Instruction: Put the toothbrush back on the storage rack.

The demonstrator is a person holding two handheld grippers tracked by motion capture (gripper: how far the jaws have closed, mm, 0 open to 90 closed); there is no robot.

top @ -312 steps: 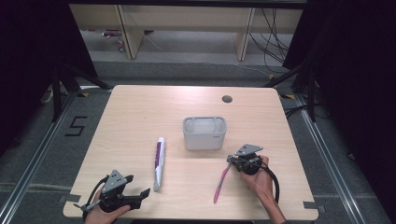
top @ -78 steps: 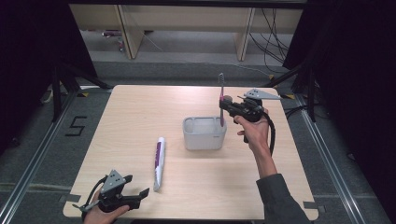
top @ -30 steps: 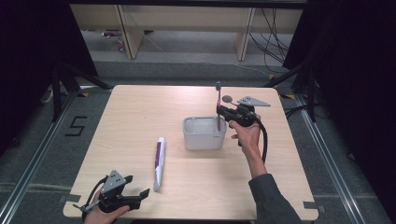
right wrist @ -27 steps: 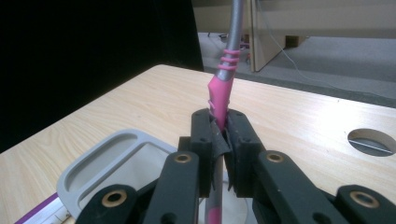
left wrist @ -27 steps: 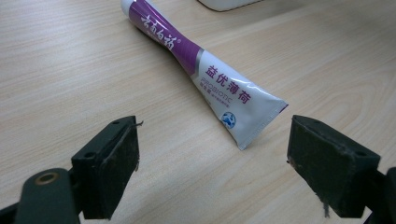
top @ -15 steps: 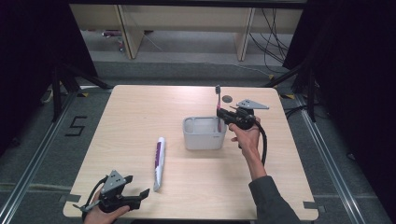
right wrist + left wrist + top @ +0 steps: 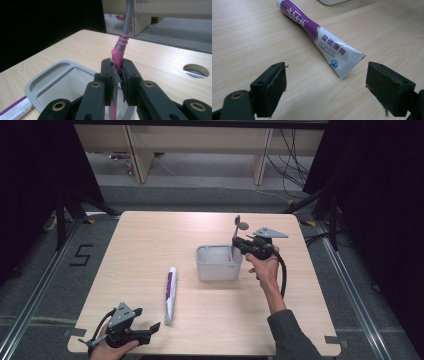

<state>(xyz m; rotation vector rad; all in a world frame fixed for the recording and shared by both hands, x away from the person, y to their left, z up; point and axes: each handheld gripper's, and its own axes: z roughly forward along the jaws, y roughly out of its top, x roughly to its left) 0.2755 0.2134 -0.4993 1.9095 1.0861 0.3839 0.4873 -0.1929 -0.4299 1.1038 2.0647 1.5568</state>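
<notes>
Right gripper point(image 7: 117, 75): jaws easing slightly, still pinching toothbrush point(image 7: 119, 50), now lowered into holder point(image 7: 218, 263). Left gripper point(image 7: 325, 87): gaping empty.

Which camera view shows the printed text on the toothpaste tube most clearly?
The left gripper view: the toothpaste tube lies close ahead of the open fingers, so its purple and white print is sharp. In the high view the tube is small, with no print readable. The right gripper view catches just a corner of it beside the grey holder.
</notes>
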